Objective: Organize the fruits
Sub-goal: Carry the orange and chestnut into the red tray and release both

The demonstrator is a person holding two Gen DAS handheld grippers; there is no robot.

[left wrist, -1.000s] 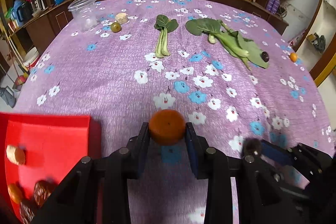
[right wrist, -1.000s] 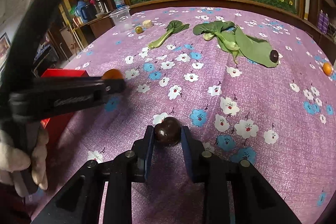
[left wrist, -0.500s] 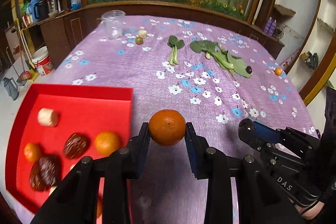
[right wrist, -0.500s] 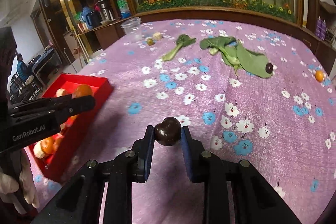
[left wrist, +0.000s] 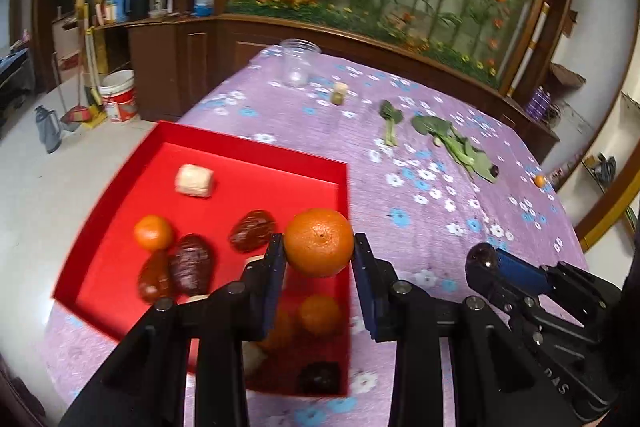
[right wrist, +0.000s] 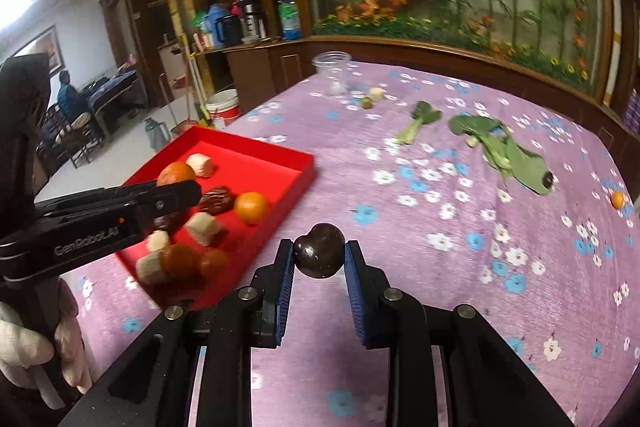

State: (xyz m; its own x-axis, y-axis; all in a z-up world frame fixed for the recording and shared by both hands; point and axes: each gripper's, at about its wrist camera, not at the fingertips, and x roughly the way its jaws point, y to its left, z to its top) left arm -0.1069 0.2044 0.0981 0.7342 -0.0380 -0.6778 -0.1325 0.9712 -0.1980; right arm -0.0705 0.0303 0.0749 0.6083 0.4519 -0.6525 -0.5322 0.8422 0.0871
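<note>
Now, at the left of the left wrist frame, the red tray (left wrist: 248,155) is lying on the purple flowered tabletop (left wrist: 432,227), carrying a pale block (left wrist: 195,180), a small orange (left wrist: 153,231) and dark wrinkled fruits (left wrist: 191,264). At frame centre you are holding your left gripper (left wrist: 319,255) above the tray's right edge, its jaws pinching an orange (left wrist: 319,243). Toward the upper right, leafy greens (left wrist: 456,143) are lying well apart from the tray. In the right wrist frame, the same tray (right wrist: 280,157) is sitting at left, and your right gripper (right wrist: 319,259), at lower centre, is pinching a dark round fruit (right wrist: 319,250) over the cloth just beside the tray's near right edge.
</note>
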